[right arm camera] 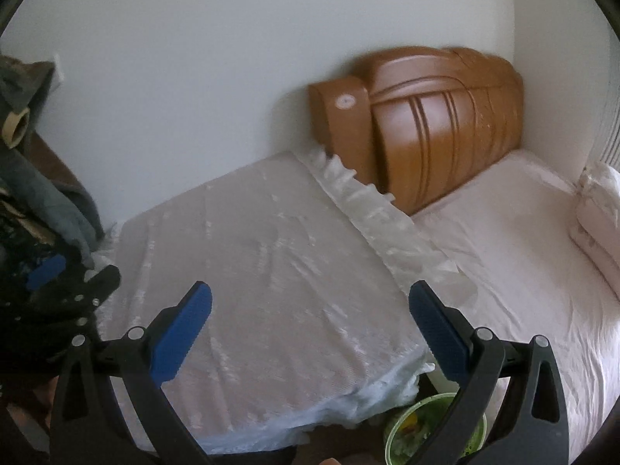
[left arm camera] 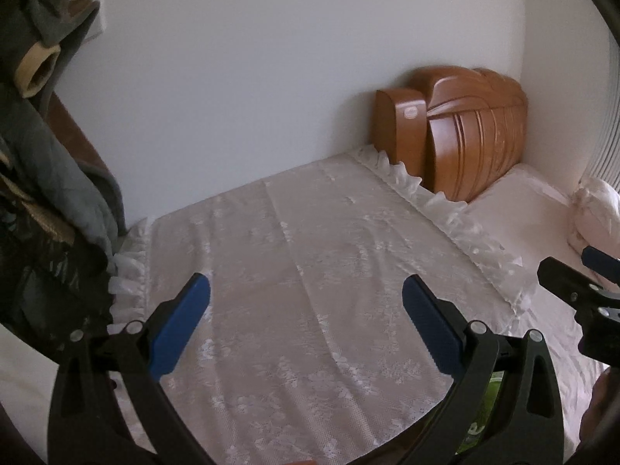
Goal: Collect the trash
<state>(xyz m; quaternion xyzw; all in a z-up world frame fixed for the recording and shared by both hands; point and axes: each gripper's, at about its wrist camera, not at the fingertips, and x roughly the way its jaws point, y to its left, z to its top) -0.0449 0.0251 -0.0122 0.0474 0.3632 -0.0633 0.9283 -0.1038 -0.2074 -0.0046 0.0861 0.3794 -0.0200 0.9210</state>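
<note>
My left gripper [left arm camera: 306,290] is open and empty above a table covered with a white lace cloth [left arm camera: 310,271]. My right gripper [right arm camera: 310,298] is open and empty above the same cloth [right arm camera: 252,263]. A green round bin [right arm camera: 434,430] with colourful trash inside stands on the floor below the cloth's front edge, partly hidden behind my right gripper's right finger. A sliver of the green bin [left arm camera: 484,414] shows behind my left gripper's right finger. The right gripper's tips [left arm camera: 581,275] show at the right edge of the left wrist view. The left gripper [right arm camera: 73,283] shows at the left of the right wrist view.
A bed with a pale pink sheet [right arm camera: 523,252] lies to the right, with pillows [right arm camera: 600,213] at its far right. A carved wooden headboard [right arm camera: 426,124] leans in the corner. Dark clothes and a tape roll [left arm camera: 38,66] hang at the left.
</note>
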